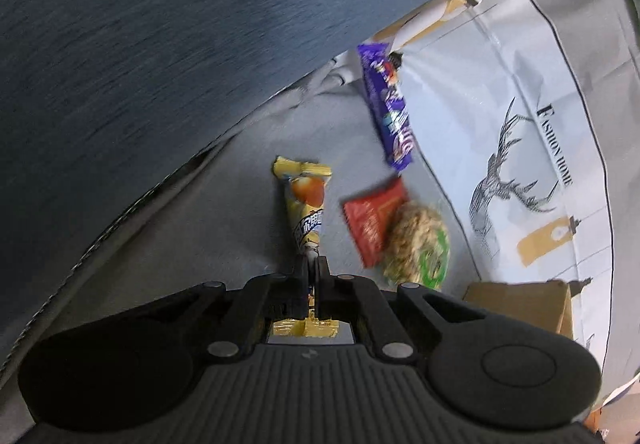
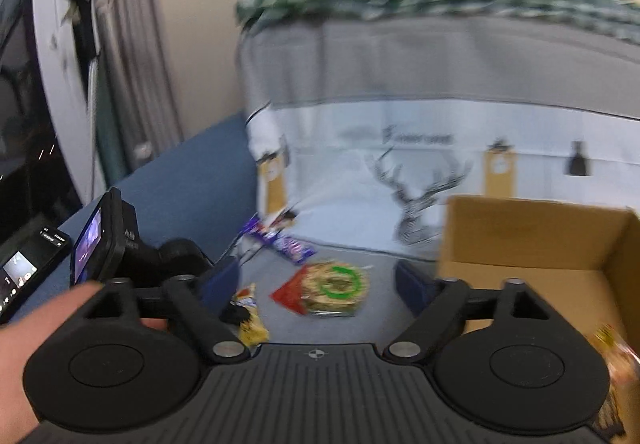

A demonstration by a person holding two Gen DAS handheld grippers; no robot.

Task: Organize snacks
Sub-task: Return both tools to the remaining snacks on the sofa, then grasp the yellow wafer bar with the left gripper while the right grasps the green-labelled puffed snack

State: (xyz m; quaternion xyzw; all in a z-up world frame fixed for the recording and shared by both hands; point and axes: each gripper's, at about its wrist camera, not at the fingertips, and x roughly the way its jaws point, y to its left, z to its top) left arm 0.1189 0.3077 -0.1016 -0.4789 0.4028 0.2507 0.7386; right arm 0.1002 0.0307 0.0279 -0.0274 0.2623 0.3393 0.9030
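Observation:
In the left wrist view my left gripper (image 1: 314, 268) is shut on the near end of a long yellow snack packet (image 1: 306, 203) that lies on the grey surface. To its right lie a red packet (image 1: 374, 219), a round oat cake in clear wrap with a green ring (image 1: 420, 244), and further off a purple bar (image 1: 388, 107). My right gripper (image 2: 318, 284) stands open with nothing between its fingers. Past it are the round oat cake (image 2: 336, 286), the red packet (image 2: 290, 294), the purple bar (image 2: 282, 240) and the yellow packet (image 2: 250, 318).
An open cardboard box (image 2: 540, 244) stands at the right, with a snack pack (image 2: 612, 364) at its near edge. A grey-white cloth with a deer print (image 1: 500, 163) hangs behind the snacks. A person's hand (image 2: 24, 344) and a phone (image 2: 20, 272) are at the left.

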